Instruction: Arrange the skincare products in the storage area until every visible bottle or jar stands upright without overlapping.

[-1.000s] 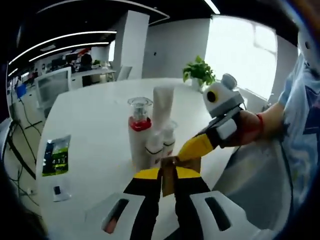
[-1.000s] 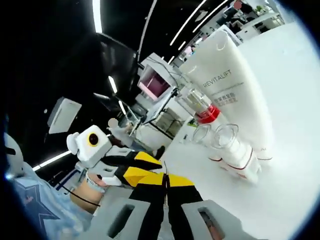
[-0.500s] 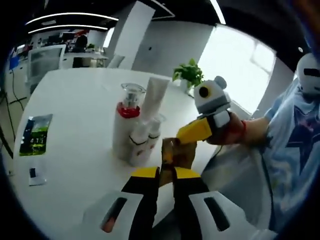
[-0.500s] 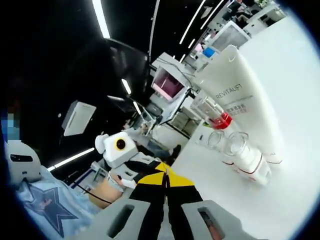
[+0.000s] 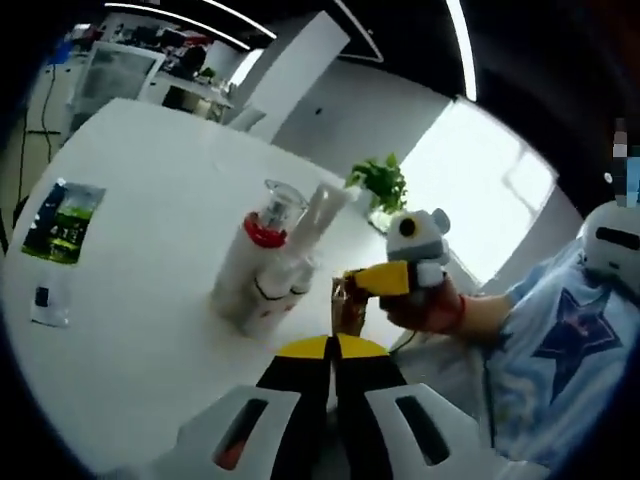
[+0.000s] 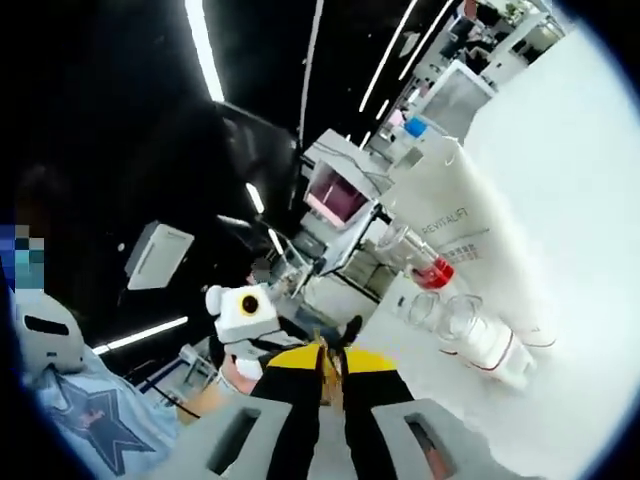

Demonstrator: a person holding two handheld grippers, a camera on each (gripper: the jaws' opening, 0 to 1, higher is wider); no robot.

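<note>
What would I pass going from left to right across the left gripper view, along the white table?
Green printed sachet → clear-capped bottle with a red collar → white squeeze tube → small brown bottle → yellow-tipped right tongs → person's hand → blue star-print shirt.

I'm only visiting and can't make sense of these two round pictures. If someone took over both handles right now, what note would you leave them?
Left gripper: fingers nearly together.
Right gripper: its tips meet the left's.
A small brown item sits where both sets of tips meet; I cannot tell which one grips it.
Done: white tube, red-collared pump bottle and two small white bottles stand upright, packed close together on the white table.
Left: probably stand the brown item upright beside them, then let go.
</note>
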